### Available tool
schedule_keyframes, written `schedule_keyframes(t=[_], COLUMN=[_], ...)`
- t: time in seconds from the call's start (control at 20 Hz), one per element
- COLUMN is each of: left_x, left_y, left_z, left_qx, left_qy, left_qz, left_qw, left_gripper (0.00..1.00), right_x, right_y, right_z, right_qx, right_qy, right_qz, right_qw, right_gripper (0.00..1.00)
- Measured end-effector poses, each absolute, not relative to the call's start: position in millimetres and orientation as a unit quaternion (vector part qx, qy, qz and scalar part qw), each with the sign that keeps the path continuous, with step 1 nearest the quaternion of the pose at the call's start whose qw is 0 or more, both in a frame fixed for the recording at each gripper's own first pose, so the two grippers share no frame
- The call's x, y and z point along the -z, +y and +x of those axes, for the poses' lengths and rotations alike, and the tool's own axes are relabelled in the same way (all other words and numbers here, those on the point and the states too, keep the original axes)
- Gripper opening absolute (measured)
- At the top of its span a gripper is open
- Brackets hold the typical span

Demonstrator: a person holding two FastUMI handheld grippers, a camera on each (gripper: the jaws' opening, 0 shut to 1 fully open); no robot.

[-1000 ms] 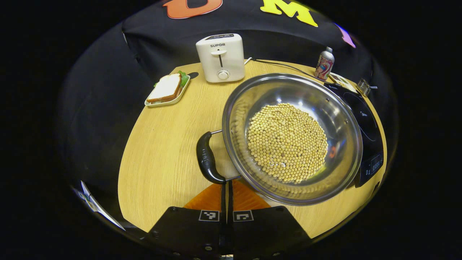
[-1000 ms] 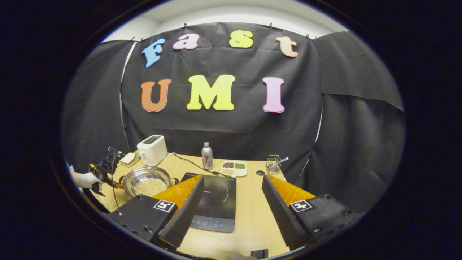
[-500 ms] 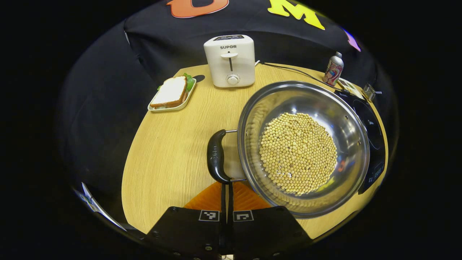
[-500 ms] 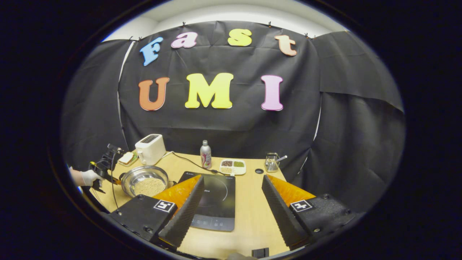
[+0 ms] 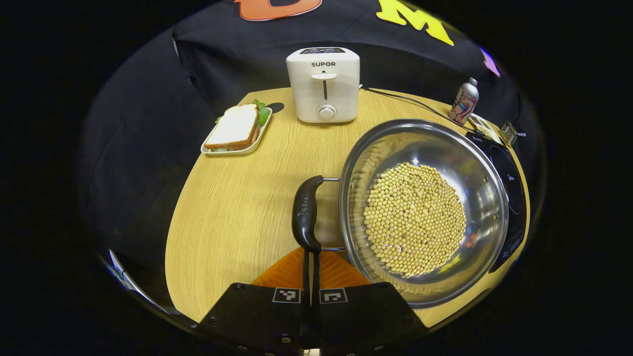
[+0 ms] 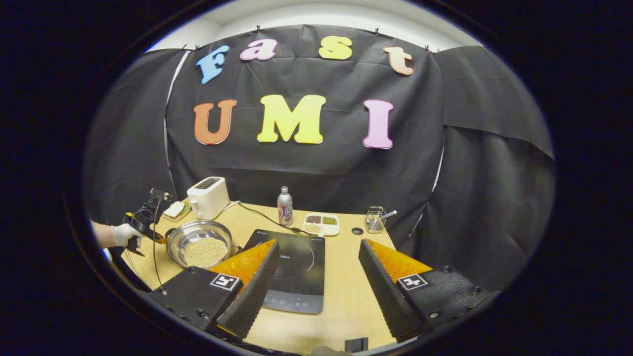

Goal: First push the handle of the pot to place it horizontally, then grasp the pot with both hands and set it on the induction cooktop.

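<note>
In the left gripper view, the left gripper (image 5: 311, 257) has its fingers pressed together, their tips right at the near end of the black curved handle (image 5: 306, 213) of the shiny steel pot full of yellow beans (image 5: 420, 212), which sits on the round wooden table (image 5: 237, 198) beside the black flat induction cooktop (image 5: 509, 173). In the right gripper view, the right gripper (image 6: 316, 269) hangs with fingers wide apart over the cooktop (image 6: 296, 267), the pot (image 6: 200, 242) to its left. A gloved hand (image 6: 121, 233) holds the left gripper (image 6: 148, 232) there.

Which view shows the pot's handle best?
The left gripper view: the handle sits close and sharp beside the pot, just ahead of the closed left gripper. In the right gripper view the pot is small and far off.
</note>
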State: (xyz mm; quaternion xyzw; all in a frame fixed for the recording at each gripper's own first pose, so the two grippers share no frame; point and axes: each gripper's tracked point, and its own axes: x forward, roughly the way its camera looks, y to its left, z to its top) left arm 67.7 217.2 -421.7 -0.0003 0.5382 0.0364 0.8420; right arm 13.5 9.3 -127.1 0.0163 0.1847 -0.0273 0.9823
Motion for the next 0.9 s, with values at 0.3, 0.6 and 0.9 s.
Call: schedule_keyframes(t=[0.3,0.6,0.9], left_x=[399.2,354.3,359.2], left_y=[225.4,236.2,233.6], left_z=[57.2,67.0,88.1], left_qx=[-0.046,-0.032,-0.015], left_qy=[0.505,0.42,0.409], left_qz=[0.009,0.058,0.049], left_qw=[0.862,0.905,0.911], left_gripper=[0.0,0.03,0.96], right_x=[144.4,187.1,229.5], right_y=[34.8,105.3,199.5], right_z=[18.9,55.2,112.0], right_qx=[0.004,-0.062,-0.121], right_qy=[0.204,0.247,0.299], right_qz=[0.02,0.034,0.042], right_qw=[0.979,0.966,0.945], right_gripper=[1.0,0.99,0.98])
